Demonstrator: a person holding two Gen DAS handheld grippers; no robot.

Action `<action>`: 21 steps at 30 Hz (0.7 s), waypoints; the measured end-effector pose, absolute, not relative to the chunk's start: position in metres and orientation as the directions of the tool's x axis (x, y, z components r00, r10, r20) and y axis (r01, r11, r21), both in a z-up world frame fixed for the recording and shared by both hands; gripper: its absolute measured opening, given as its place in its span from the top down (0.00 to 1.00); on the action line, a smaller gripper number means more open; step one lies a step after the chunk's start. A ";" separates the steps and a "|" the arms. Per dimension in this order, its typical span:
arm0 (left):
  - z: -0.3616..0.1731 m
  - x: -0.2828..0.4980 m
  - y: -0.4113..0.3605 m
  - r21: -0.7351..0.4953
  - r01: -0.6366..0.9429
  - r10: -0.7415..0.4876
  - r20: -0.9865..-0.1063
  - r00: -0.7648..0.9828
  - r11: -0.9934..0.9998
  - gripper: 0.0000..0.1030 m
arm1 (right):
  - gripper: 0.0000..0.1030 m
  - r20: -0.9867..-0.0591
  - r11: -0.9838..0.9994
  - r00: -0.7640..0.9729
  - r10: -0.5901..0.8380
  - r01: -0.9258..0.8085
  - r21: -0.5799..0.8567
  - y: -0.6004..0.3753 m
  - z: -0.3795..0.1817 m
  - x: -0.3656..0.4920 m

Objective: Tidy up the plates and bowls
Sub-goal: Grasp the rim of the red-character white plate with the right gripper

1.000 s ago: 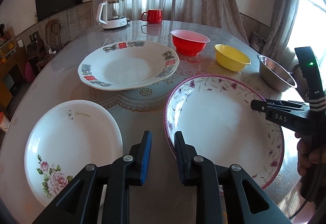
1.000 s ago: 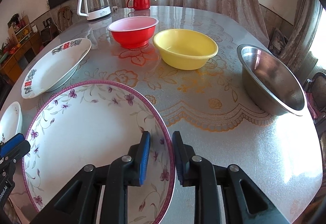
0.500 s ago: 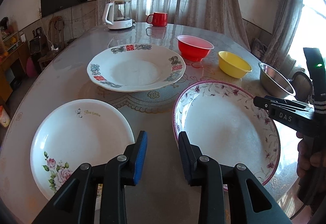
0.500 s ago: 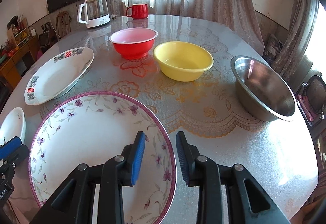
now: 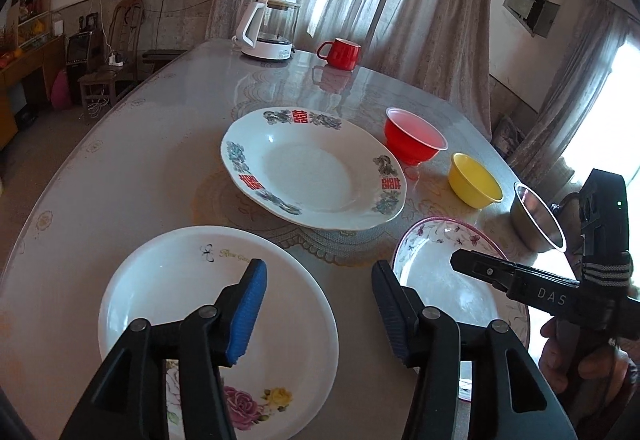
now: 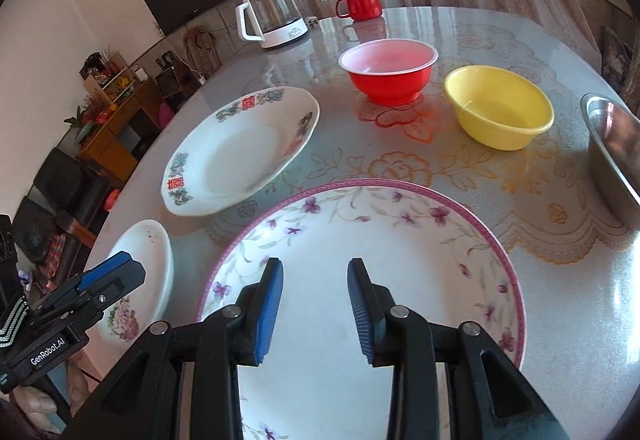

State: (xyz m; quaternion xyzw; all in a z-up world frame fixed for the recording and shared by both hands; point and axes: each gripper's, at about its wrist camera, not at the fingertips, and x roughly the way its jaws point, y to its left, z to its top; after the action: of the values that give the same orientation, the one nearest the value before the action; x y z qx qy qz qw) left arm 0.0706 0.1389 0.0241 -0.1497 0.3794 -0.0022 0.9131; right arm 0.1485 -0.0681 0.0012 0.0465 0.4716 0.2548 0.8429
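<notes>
My left gripper [image 5: 318,269] hovers over the right rim of a white plate with a rose [image 5: 192,304]. Its jaws are opening and nothing is between them. My right gripper [image 6: 314,265] stands open above the near half of a purple-flowered plate [image 6: 360,240], gripping nothing. Behind these lies a larger plate with red characters [image 5: 308,168]. Further right stand a red bowl [image 6: 388,72], a yellow bowl [image 6: 500,108] and a steel bowl [image 6: 616,144], each apart from the others.
A glass kettle [image 5: 272,28] and a red mug [image 5: 340,54] stand at the far edge of the round table [image 5: 120,168]. A hand holds the right tool at the right edge of the left wrist view. Chairs and shelves stand beyond the table's left side.
Both pairs of jaws have spread, the left far more. The left gripper has shifted from the purple-flowered plate's rim to over the rose plate. The right gripper has drawn back a little.
</notes>
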 end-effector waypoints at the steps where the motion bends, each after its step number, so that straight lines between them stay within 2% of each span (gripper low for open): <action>1: 0.026 0.072 0.144 -0.275 -0.113 -0.114 -0.690 0.715 0.955 0.36 | 0.68 -0.770 0.863 0.420 0.480 -0.384 0.328 -0.064 0.001 0.152; 4: 0.029 0.080 0.156 -0.259 -0.124 -0.095 -0.694 0.713 0.958 0.27 | 0.68 -0.757 0.853 0.415 0.505 -0.374 0.364 -0.055 0.003 0.161; 14: 0.027 0.130 0.213 -0.329 -0.210 -0.118 -0.748 0.653 0.920 0.26 | 0.68 -0.733 0.846 0.426 0.531 -0.314 0.431 -0.032 0.005 0.211; 21: 0.014 0.171 0.239 -0.438 -0.229 -0.214 -0.752 0.624 0.869 0.24 | 0.68 -0.749 0.852 0.407 0.523 -0.248 0.460 -0.030 -0.008 0.243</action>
State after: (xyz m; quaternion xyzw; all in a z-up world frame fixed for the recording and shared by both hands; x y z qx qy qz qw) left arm 0.1713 0.2389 0.0137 -0.2554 0.4335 0.0045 0.8642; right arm 0.2426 -0.0302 -0.0085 0.1396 0.4922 0.2331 0.8270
